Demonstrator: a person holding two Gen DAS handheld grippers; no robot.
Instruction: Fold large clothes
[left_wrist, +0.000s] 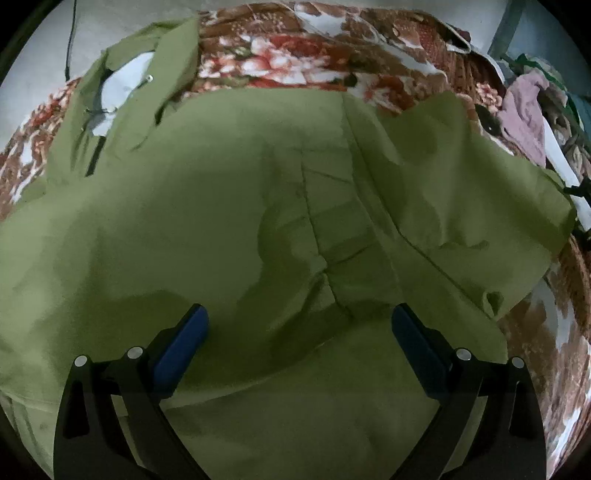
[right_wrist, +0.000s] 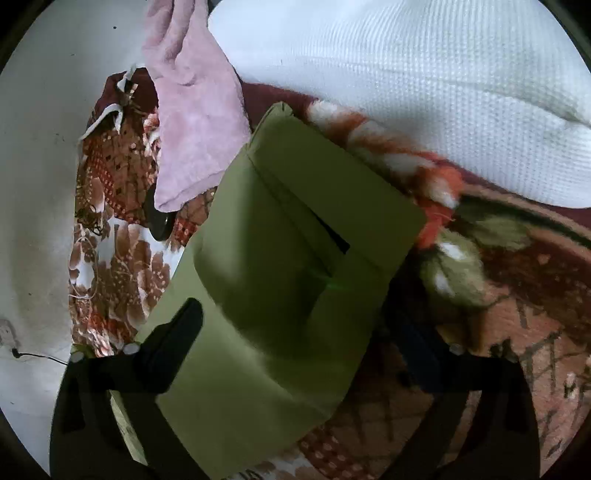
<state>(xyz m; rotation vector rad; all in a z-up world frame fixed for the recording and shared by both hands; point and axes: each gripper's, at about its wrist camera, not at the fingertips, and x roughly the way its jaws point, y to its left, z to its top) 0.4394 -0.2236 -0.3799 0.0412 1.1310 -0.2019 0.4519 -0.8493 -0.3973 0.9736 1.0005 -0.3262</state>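
Observation:
A large olive-green garment (left_wrist: 229, 206) lies spread flat on a floral bedspread (left_wrist: 288, 62), its collar and white lining (left_wrist: 122, 88) at the upper left. My left gripper (left_wrist: 299, 332) hovers over the garment's near part, open, with nothing between its blue pads (left_wrist: 181, 350). In the right wrist view a folded green sleeve or flap (right_wrist: 280, 258) runs up between the fingers of my right gripper (right_wrist: 301, 343). Its jaws stand wide and open. The left finger (right_wrist: 181, 332) lies at the cloth's edge, and the right one is dark and clear of it.
A pink towel (right_wrist: 192, 110) and a white waffle-knit cloth (right_wrist: 424, 92) lie beyond the sleeve. A fluffy red and orange blanket (right_wrist: 517, 280) is on the right. More clothes are piled at the bed's right (left_wrist: 524, 118). A pale wall with a cable (left_wrist: 70, 40) is at the left.

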